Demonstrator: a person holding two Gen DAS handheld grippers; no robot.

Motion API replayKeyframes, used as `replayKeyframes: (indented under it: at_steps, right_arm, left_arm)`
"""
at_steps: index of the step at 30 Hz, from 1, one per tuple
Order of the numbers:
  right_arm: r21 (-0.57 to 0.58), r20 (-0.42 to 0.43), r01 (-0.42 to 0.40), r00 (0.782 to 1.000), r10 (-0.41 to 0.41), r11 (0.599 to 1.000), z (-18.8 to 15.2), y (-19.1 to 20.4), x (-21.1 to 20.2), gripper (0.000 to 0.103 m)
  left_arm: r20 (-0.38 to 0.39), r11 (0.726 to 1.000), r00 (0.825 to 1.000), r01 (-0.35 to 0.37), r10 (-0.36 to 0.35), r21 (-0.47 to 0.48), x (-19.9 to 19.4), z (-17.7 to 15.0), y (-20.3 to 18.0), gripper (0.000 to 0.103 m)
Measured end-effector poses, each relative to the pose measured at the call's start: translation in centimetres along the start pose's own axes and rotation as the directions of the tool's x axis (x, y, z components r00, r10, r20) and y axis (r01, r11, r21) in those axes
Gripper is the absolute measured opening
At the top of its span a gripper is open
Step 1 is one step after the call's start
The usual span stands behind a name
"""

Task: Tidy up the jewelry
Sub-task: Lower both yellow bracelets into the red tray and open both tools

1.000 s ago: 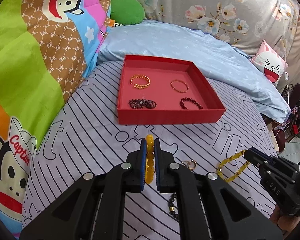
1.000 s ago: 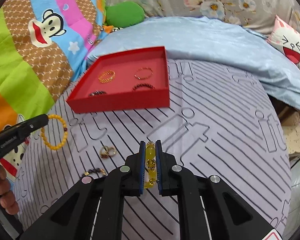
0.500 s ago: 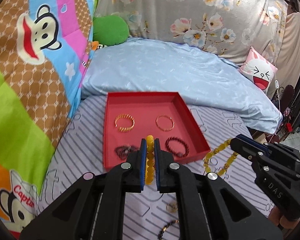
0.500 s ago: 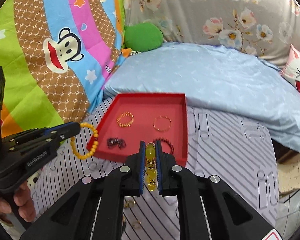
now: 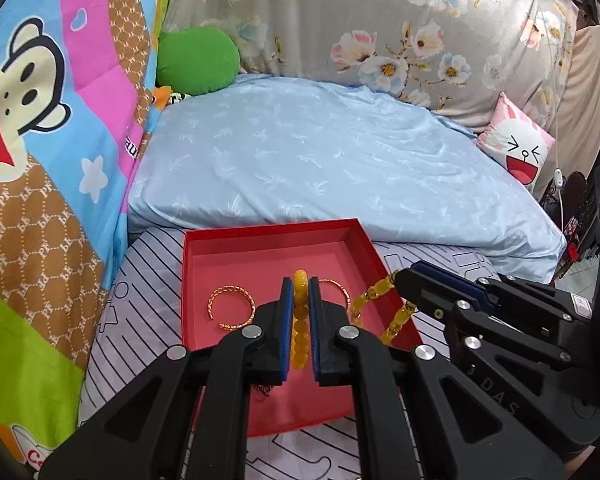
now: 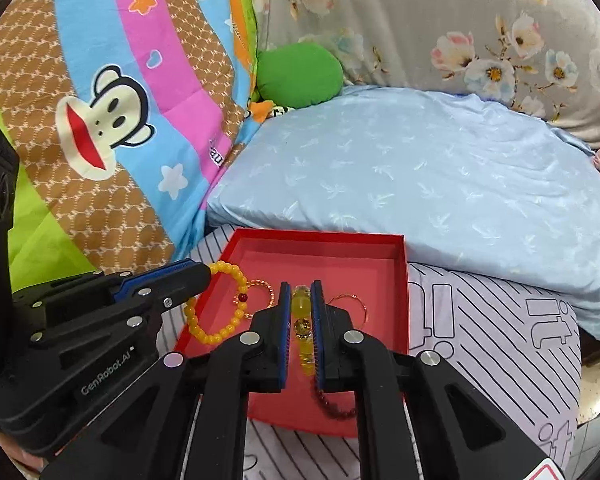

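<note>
Both tools clenched — left tool and right tool each pinch a yellow bead bracelet over the red tray.

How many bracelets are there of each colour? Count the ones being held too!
Yellow bead bracelets, both held: 2 (opaque yellow bracelet, clear yellow bracelet)
Gold bangles in the red tray: 2 (twisted gold bangle, thin gold bangle)
Dark bead bracelets in the tray, mostly hidden: 2 (black bead bracelet, dark red bead bracelet)
Total: 6
</note>
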State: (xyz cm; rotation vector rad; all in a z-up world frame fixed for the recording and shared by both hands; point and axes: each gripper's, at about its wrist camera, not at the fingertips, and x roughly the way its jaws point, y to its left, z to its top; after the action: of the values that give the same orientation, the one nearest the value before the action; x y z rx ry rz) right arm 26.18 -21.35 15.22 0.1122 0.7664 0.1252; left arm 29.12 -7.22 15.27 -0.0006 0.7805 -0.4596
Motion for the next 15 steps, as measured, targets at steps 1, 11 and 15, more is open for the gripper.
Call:
replayKeyframes:
  at_steps: [1, 11, 15]
  right_arm:
    - [0.009, -0.016, -0.005, 1.0, 0.005, 1.0, 0.0, -0.3, 1.1, 0.009]
    - [0.058, -0.105, 0.006, 0.994, 0.0, 0.998, -1.8, -2.2, 6.8, 0.009]
    - [0.057, -0.123, 0.033, 0.992, -0.025, 0.998, -2.3, -2.8, 8.0, 0.01]
  left_arm:
    - [-0.006, 1.0, 1.0, 0.0, 0.0, 0.001, 0.6, -0.1, 0.1, 0.007]
    - [-0.088, 0.999, 0.996, -0.031, 0.03, -0.011, 6.3, -1.3, 1.4, 0.007]
    - [-0.106, 0.999, 0.994, -0.041, 0.041, -0.004, 7.7, -1.8, 1.4, 0.008]
